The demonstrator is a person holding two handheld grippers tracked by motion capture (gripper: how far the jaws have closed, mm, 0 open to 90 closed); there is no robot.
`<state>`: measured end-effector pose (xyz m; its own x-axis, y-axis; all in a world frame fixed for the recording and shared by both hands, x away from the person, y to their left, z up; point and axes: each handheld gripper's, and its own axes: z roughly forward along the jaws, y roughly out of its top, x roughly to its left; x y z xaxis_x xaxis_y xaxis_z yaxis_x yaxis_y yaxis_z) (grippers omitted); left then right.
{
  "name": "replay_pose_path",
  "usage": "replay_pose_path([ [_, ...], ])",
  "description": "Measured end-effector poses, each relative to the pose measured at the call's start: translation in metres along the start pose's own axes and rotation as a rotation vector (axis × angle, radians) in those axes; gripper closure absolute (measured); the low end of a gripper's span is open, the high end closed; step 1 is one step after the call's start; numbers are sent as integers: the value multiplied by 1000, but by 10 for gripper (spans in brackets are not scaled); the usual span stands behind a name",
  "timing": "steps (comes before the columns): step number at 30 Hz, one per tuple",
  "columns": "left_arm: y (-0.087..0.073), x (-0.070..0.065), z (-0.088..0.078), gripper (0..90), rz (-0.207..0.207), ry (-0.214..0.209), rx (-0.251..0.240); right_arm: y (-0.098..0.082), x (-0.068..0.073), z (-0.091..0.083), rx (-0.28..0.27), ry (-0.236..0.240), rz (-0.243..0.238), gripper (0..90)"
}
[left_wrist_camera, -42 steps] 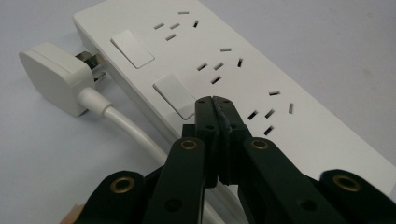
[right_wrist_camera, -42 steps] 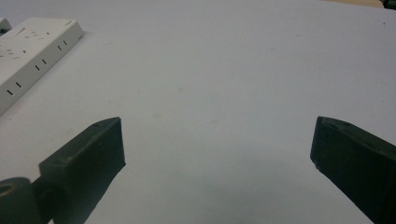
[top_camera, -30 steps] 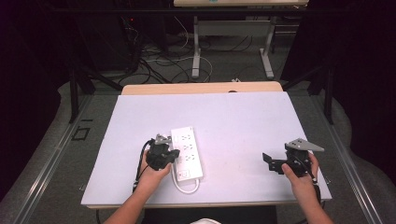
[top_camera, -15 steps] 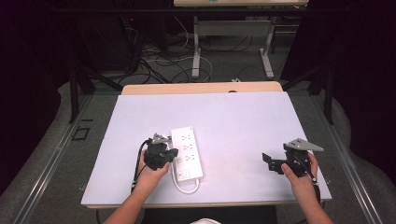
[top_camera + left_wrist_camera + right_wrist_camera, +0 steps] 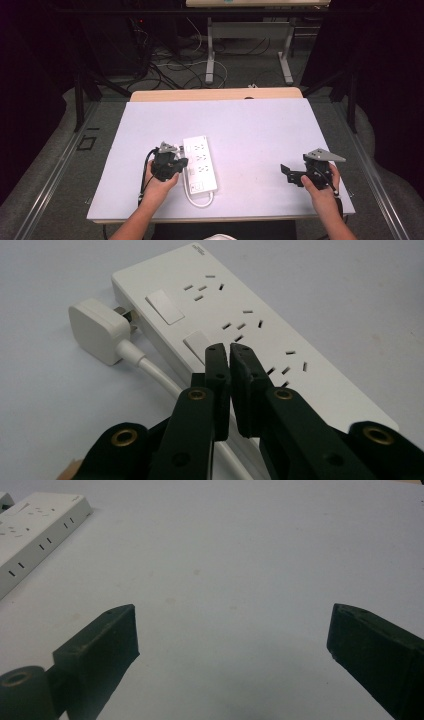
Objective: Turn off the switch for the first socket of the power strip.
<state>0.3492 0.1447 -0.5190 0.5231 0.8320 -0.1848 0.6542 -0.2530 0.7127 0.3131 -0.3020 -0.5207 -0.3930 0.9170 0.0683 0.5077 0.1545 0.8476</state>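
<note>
The left claw (image 5: 230,352), closed and empty, hides part of the power strip (image 5: 260,335) beneath; the right claw (image 5: 232,630) gapes empty.

White table (image 5: 260,130), power strip (image 5: 200,155), its plug (image 5: 95,330) and cable lying on it

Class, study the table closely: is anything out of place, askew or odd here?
The power strip's own white plug lies beside it, its pins against the strip's side wall rather than in a socket. The strip also lies slightly askew to the table edges. Nothing looks damaged.
</note>
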Motion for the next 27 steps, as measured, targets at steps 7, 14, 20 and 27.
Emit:
replay_pose_path([
  [7,-1,2,0,866,-1,2,0,-1,0,1,14,5,-3,69],
  [14,-2,4,1,858,-11,6,6,-2,-1,2,15,7,-2,69],
  [20,-3,5,2,851,-9,7,6,-2,-2,3,22,11,-3,69],
  [27,-3,5,3,845,-8,10,10,-3,-2,3,28,9,-1,70],
])
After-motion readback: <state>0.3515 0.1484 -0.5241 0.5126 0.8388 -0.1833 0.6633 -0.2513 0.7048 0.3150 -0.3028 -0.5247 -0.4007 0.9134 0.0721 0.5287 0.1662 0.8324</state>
